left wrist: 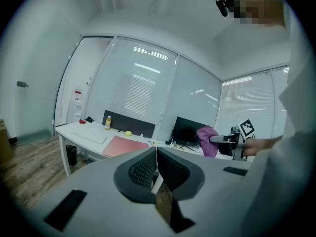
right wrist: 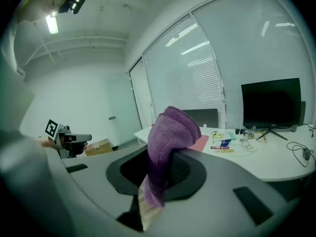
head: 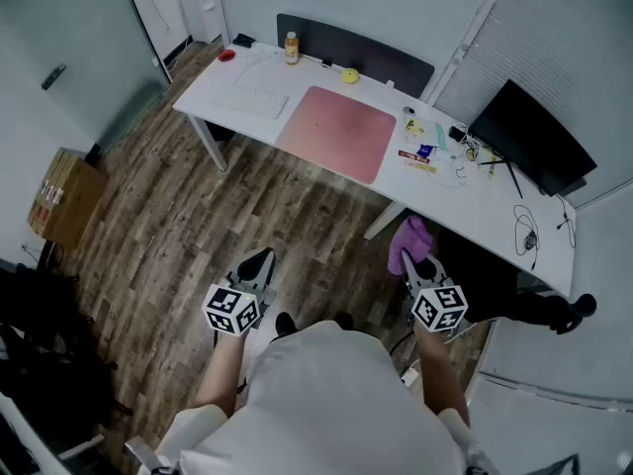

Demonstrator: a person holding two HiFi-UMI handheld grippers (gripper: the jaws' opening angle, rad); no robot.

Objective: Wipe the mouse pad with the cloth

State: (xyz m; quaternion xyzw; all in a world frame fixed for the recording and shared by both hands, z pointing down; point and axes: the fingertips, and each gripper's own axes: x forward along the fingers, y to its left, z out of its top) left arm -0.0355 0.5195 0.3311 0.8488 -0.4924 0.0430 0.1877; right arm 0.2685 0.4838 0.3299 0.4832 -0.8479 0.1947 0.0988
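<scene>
Right hand-held gripper (right wrist: pixel 165 169) clamps purple cloth (right wrist: pixel 170 132); left hand-held gripper (left wrist: pixel 156 154) closed.

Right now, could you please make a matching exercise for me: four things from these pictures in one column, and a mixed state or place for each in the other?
1. cloth
2. mouse pad
3. left gripper
4. monitor

a. jaws shut, nothing between them
b. black, standing on the desk
c. pink, lying flat on the desk
d. clamped in the right gripper

Pairs: 1-d, 2-c, 3-a, 4-b
</scene>
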